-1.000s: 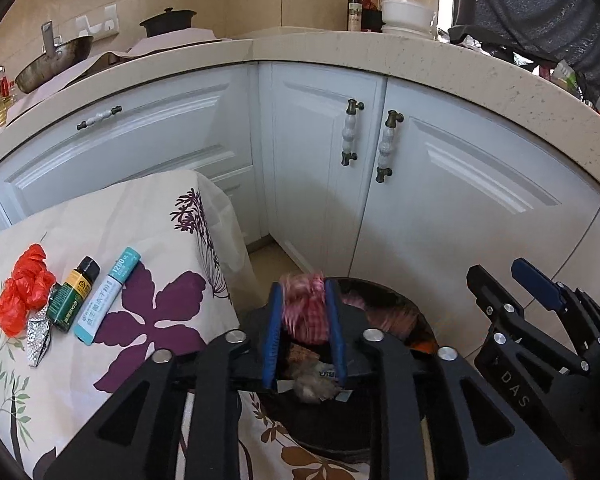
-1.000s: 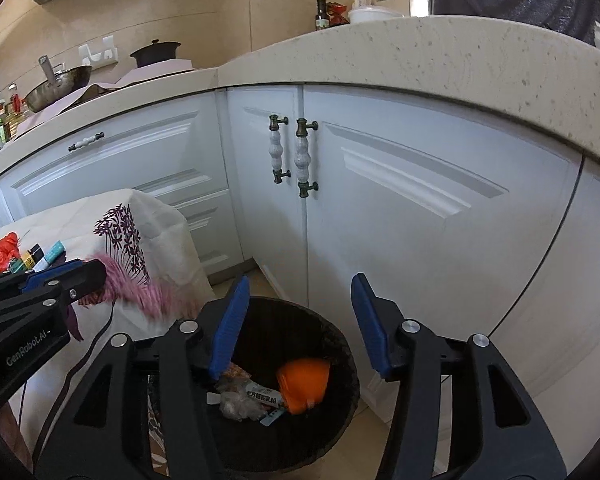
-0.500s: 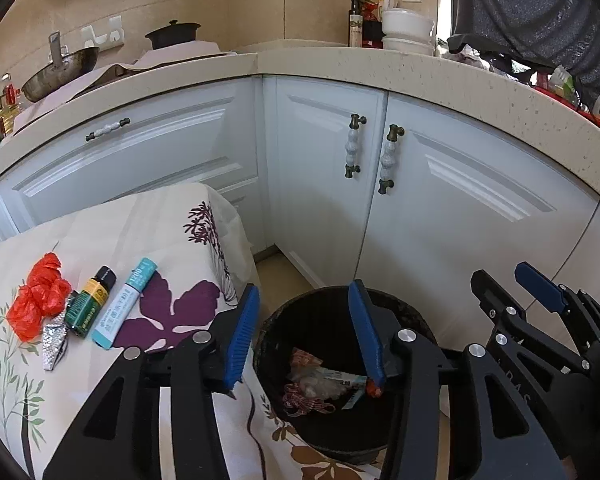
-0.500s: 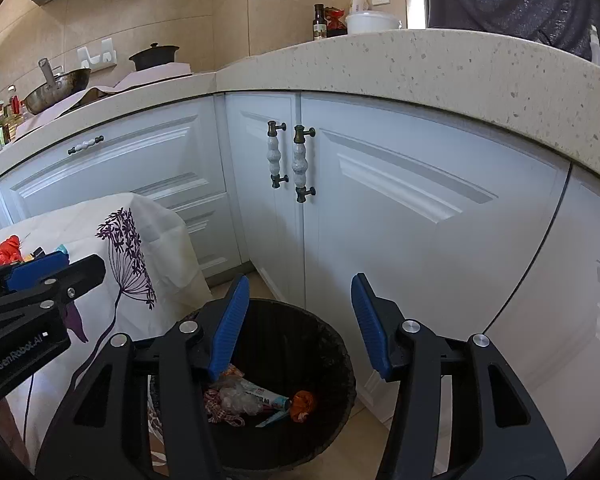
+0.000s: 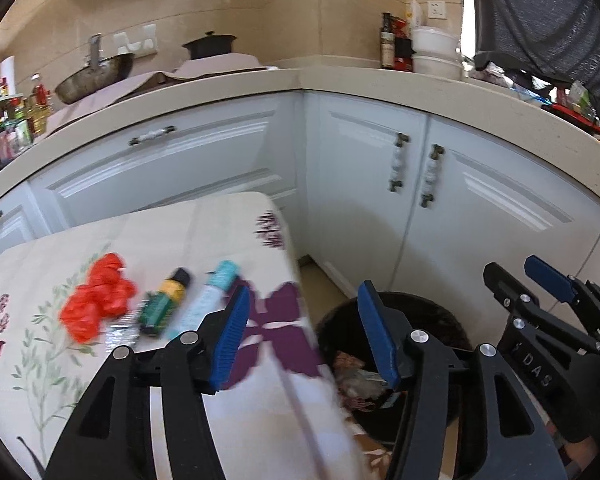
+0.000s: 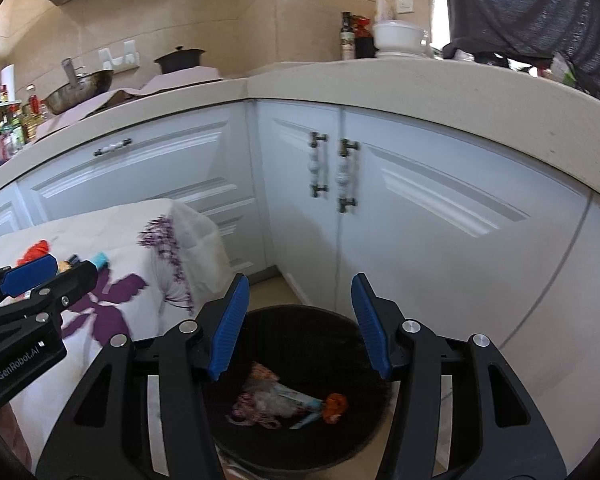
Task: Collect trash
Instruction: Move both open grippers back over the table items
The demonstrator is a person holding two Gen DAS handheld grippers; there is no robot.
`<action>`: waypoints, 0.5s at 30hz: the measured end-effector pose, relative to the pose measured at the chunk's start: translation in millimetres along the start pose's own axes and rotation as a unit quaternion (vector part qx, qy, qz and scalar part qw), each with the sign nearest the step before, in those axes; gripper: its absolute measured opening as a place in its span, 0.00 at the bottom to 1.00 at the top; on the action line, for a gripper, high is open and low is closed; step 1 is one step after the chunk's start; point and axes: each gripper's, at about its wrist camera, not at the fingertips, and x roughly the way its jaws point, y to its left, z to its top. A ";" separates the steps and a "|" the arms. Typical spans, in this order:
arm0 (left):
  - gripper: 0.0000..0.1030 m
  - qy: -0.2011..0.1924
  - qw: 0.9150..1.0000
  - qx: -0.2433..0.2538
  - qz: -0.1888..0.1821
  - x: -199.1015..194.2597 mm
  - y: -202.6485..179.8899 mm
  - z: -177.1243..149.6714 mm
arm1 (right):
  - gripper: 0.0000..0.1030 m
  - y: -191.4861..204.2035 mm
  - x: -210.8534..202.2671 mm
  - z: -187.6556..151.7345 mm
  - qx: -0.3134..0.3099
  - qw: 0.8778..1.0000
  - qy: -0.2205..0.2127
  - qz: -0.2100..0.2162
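Observation:
A black trash bin (image 6: 300, 444) stands on the floor by the white cabinets and holds wrappers and an orange scrap (image 6: 334, 402). My right gripper (image 6: 298, 324) is open and empty above the bin. My left gripper (image 5: 304, 336) is open and empty, over the table's right edge next to the bin (image 5: 428, 312). On the flowered tablecloth (image 5: 172, 236) lie a red plastic bag (image 5: 98, 302), a crumpled foil piece (image 5: 120, 330), a green and yellow bottle (image 5: 162, 308) and a light blue tube (image 5: 206, 300).
White corner cabinets (image 6: 440, 216) with a beige countertop (image 6: 420, 84) stand close behind the bin. A wok (image 5: 94, 78), a black pot (image 5: 208, 45) and bottles sit on the counter. A person in grey stands at the right (image 6: 520, 4).
My left gripper opened and dropped a pink-red piece of trash into the bin, then swung left towards the table. My right gripper stayed open over the bin.

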 end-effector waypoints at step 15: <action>0.57 0.012 0.993 -0.063 0.098 -3.8 124.5 -12.0 | 0.50 111.5 9.7 14.0 -0.058 0.995 0.015 0.084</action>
